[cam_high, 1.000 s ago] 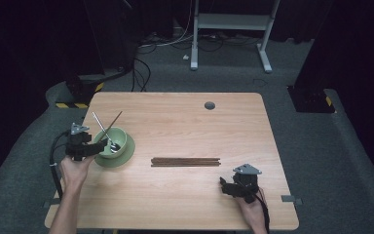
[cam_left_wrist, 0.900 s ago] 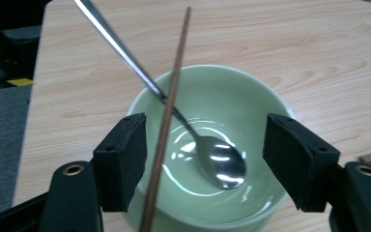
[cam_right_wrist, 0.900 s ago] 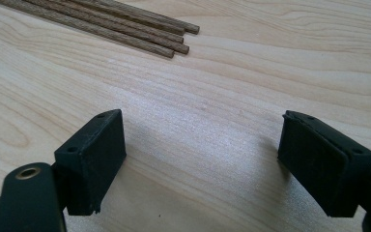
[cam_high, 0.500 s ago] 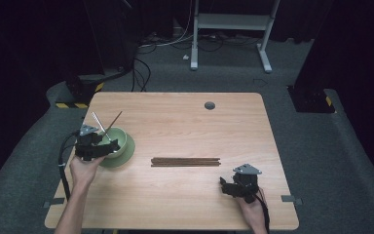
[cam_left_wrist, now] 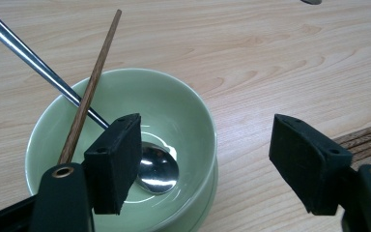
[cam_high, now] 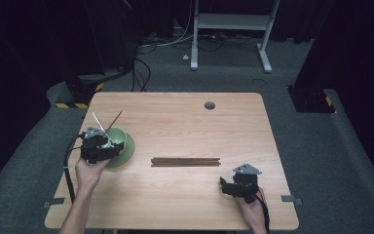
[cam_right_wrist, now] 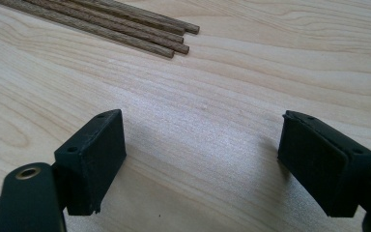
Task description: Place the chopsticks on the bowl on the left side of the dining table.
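A pale green bowl (cam_high: 122, 145) (cam_left_wrist: 178, 108) stands at the table's left. In it lie a metal spoon (cam_left_wrist: 157, 172) and one brown chopstick (cam_left_wrist: 91, 84), both leaning out over the far-left rim. My left gripper (cam_high: 111, 146) (cam_left_wrist: 205, 164) hangs low over the bowl and is open. Its jaws have just been opening; the bowl's right rim lies between them, untouched. A bundle of brown chopsticks (cam_high: 185, 161) (cam_right_wrist: 125, 24) lies flat at mid-table. My right gripper (cam_high: 224, 185) (cam_right_wrist: 203, 164) stands open just above bare wood, to the right of and nearer than the bundle, with nothing between its jaws.
The wooden table (cam_high: 185, 122) has a round dark grommet (cam_high: 209, 105) near its far edge. Beyond the table are grey floor, cables and a white stand's feet (cam_high: 229, 61). The chopstick bundle's end (cam_left_wrist: 367, 140) shows past the left gripper's right jaw.
My left gripper has shifted right, from beside the bowl's left edge to over the bowl. The right gripper has stayed put.
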`<state>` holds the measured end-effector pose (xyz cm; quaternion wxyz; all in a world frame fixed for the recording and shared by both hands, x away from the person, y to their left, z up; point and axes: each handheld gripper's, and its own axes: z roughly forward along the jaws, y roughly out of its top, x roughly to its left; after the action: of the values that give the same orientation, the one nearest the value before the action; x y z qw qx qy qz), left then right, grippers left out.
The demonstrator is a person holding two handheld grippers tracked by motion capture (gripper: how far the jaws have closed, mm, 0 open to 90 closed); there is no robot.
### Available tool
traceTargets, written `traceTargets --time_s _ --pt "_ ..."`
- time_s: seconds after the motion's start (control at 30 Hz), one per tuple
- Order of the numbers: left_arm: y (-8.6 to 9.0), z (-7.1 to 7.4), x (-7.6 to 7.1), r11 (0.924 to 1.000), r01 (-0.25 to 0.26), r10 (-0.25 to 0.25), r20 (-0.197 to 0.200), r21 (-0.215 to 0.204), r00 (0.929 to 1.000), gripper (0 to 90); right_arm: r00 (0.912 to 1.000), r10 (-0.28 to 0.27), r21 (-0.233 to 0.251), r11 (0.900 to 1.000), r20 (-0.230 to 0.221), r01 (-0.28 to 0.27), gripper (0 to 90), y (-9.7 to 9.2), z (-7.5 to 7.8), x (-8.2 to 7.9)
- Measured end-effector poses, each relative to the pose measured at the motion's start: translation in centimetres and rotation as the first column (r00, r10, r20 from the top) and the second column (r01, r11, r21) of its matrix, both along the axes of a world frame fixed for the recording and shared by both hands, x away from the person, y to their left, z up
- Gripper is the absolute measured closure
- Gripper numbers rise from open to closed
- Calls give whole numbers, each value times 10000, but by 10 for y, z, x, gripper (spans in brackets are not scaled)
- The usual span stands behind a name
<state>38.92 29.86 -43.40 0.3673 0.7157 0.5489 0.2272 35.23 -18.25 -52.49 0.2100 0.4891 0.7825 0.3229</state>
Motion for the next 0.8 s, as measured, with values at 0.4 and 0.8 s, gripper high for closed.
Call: traceTargets --time_s 0.4,0.8 --pt "-9 2 -5 9991 229 -218 340 -347 9992 244 10000 -5 0 10000 11 5 166 0 0 0" --pt "-22 -1 -8 9901 330 -227 766 -1365 9968 240 10000 -2 0 10000 12 2 166 0 0 0"
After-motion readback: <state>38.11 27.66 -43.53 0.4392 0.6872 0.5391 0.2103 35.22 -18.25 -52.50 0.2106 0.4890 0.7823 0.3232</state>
